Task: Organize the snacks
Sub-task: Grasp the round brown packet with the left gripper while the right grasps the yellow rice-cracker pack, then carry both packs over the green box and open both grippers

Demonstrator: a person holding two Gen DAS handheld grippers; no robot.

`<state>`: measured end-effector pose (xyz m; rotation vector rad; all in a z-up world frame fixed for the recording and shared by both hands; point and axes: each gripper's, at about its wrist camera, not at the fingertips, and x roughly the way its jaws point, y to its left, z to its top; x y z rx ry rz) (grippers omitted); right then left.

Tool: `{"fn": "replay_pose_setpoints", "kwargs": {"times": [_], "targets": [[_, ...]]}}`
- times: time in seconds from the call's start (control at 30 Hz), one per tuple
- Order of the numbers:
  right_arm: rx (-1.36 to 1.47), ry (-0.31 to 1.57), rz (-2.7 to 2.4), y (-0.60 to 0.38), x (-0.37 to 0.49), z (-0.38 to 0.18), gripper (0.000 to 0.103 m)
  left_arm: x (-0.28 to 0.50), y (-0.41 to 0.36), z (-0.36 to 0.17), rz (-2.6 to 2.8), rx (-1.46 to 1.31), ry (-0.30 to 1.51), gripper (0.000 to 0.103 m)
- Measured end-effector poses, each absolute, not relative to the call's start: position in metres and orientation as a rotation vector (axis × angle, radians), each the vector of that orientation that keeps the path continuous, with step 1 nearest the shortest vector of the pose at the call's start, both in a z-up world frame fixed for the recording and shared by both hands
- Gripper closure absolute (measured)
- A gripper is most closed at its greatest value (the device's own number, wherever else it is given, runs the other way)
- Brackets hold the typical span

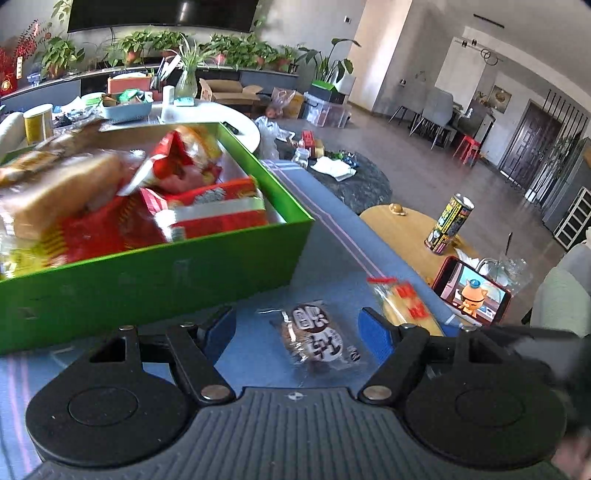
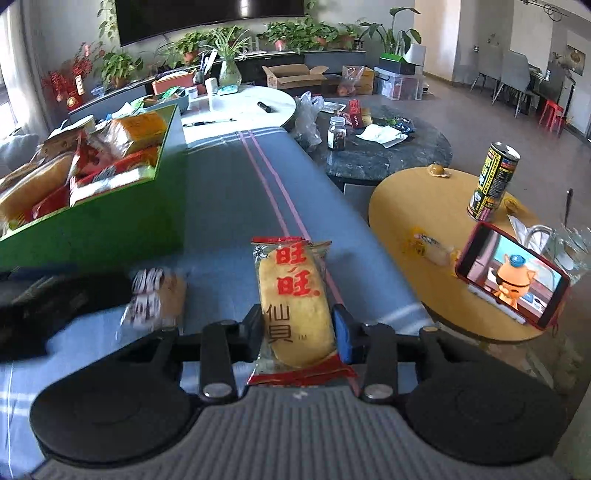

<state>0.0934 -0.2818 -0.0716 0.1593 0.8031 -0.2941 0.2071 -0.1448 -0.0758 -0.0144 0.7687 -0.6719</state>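
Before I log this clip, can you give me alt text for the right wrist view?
The right gripper is shut on a yellow rice cracker packet with red lettering, above a blue tablecloth. A green box full of snacks sits to the left, a brown-and-white snack packet nearer, and a red phone plays a cartoon on the right.

A dark television (image 2: 210, 13) hangs at 12 o'clock above a low cabinet (image 2: 325, 61) lined with potted plants (image 2: 303, 35). At 2 o'clock stand grey dining chairs (image 2: 517, 79), a red stool (image 2: 552, 112) and what looks like a dark door (image 1: 535, 144). The grey floor (image 2: 476, 122) shines in daylight.
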Motion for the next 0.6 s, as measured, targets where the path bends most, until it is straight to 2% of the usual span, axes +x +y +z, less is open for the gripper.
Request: {"fn": "replay_pose_setpoints", "kwargs": {"times": [0.17, 0.2, 0.23, 0.33, 0.6], "targets": [[0.190, 0.802, -0.310, -0.286, 0.070, -0.070, 0.002, 0.212, -0.171, -0.092, -0.659, -0.015, 0.837, 0.034], [0.195, 0.803, -0.311, -0.287, 0.068, -0.070, 0.002, 0.212, -0.173, -0.097, -0.656, -0.029, 0.834, 0.050], [0.202, 0.801, -0.315, -0.287, 0.064, -0.069, 0.002, 0.210, -0.172, -0.099, -0.647, -0.044, 0.806, 0.071], [0.242, 0.787, -0.312, -0.291, 0.056, -0.062, 0.003, 0.209, -0.164, -0.094, -0.666, -0.106, 0.831, 0.073], [0.182, 0.678, -0.281, -0.276, 0.067, -0.024, 0.003, 0.193, -0.132, -0.047, -0.673, -0.098, 0.686, 0.074]]}}
